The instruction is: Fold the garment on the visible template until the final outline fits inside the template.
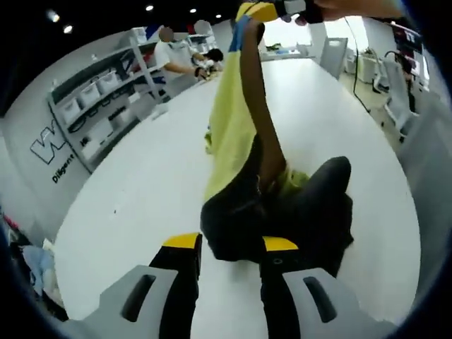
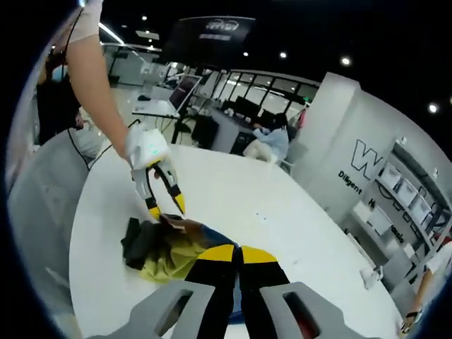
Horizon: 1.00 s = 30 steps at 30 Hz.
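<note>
The garment [image 1: 240, 134] is soft, light cloth, yellow-green with black sleeves and a touch of blue; it sags and bunches under its own weight, so it should drape wherever it is let go and needs holding at an edge or corner, not in the middle. It hangs over the white table [image 1: 141, 176], stretched between the two tongs, with its black lower end heaped on the tabletop. The left gripper [image 1: 232, 247] sits at that black heap, its yellow-tipped jaws standing narrowly apart with cloth lying between and over them; whether they truly pinch it I cannot tell. The right gripper [image 2: 239, 256] has its jaws closed tight on the garment's upper edge, lifted above the table. The long axis runs from the heap up to the raised gripper. No template outline is discernible on the table.
</note>
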Motion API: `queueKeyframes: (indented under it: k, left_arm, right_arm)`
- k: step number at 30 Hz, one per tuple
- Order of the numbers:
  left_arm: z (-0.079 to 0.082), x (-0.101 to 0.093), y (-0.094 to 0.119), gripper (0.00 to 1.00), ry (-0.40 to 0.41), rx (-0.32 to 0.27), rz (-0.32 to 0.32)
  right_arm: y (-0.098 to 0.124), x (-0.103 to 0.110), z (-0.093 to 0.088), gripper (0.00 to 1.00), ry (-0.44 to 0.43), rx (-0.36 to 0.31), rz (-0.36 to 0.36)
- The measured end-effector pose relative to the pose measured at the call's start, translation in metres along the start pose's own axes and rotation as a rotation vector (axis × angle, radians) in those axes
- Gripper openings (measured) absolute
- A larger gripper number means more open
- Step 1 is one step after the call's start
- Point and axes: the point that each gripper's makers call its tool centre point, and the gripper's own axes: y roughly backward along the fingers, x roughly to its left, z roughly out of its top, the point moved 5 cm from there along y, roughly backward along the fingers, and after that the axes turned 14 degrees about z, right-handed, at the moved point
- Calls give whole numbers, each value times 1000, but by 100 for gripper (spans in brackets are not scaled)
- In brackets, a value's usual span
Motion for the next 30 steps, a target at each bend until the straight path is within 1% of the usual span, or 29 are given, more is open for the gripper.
queueKeyframes:
  k: [2,3,4,6,8,9,11,13,14,16,17,18,19,23,24,26,28,30]
  left_arm:
    - [-2,3,-4,32,-67,3,-40]
    - [-2,5,-6,32,-79,-8,-57]
    - [-1,7,-9,31,-75,-16,-84]
    - [1,11,-11,32,-65,-33,-113]
    - [11,15,-13,32,-26,-84,-164]
    - [18,15,-13,31,-19,-108,-203]
    - [18,15,-14,29,-86,-100,-261]
    - [17,9,-16,24,-110,-89,-326]
    - [13,9,-19,21,-166,-64,-332]
    - [12,6,-20,13,-186,-57,-364]
    - [14,7,-20,7,-190,-62,-349]
    - [14,8,-19,5,-183,-63,-347]
    - [16,9,-18,5,-168,-71,-346]
    - [13,15,-10,4,-148,-63,-331]
    - [14,17,-7,4,-146,-66,-315]
    - [16,26,0,4,-111,-67,-278]
    - [20,38,11,4,-79,-77,-216]
    - [22,49,22,4,-40,-81,-185]
  right_arm:
    - [0,-2,3,0,5,3,-4]
    - [0,-3,4,0,5,3,-5]
    - [0,-3,5,0,7,1,-8]
    - [0,-4,8,0,11,-2,-9]
    - [-1,-5,9,0,12,-2,-10]
    - [-1,-5,9,0,12,-1,-12]
    - [0,-8,10,0,10,-4,-18]
    - [0,-9,12,0,10,-9,-24]
    - [0,-10,13,0,12,-8,-26]
    - [1,-11,14,0,11,-10,-30]
    - [1,-11,13,0,10,-6,-34]
    - [1,-12,12,0,10,0,-35]
    - [2,-14,11,0,8,6,-41]
    - [6,-18,8,0,-6,8,-61]
    - [6,-19,8,0,-8,9,-64]
    - [9,-21,3,0,-32,14,-75]
    - [11,-22,-1,0,-52,14,-77]
    - [13,-22,-4,0,-73,8,-83]
